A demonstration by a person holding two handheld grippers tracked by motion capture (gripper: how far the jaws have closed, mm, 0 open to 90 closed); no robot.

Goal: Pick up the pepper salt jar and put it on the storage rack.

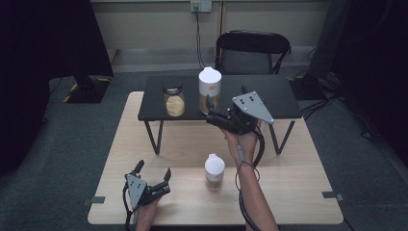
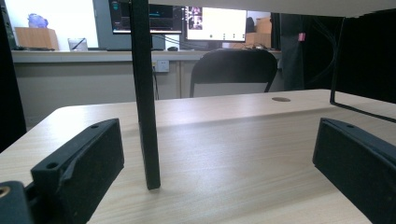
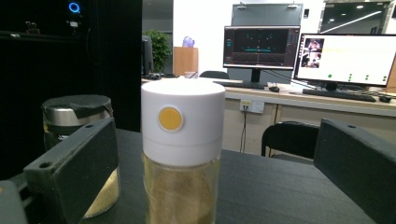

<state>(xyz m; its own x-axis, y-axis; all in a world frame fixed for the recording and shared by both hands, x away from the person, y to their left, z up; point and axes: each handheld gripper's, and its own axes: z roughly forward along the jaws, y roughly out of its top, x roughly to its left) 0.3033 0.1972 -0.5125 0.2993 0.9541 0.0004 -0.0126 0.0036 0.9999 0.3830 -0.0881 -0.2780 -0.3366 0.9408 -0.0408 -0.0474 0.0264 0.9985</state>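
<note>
Step in hand: approach for a grasp. The right claw (image 1: 210, 111) is raised to the front edge of the black shelf (image 1: 154, 109) and lined up on the tall white-capped jar (image 1: 210, 90).
Right claw: released, jaws spread wide; in the right gripper view the tall white-capped jar (image 3: 182, 154) stands centred between them, neither jaw touching it.
Jar position: upright near the middle of the shelf's front edge, with a dark-lidded jar (image 1: 174, 100) near it toward the shelf's left end.
Left claw (image 1: 153, 178): released, holding nothing, resting at the worktop's (image 1: 288, 192) near-left corner.
Other item: a small white-capped jar (image 1: 214, 171) stands on the worktop near its front edge, about mid-width.
Next move, as judged: advance the right claw until the jaws flank the jar's glass body, then close squarely, keeping clear of the neighbouring jar.
</note>
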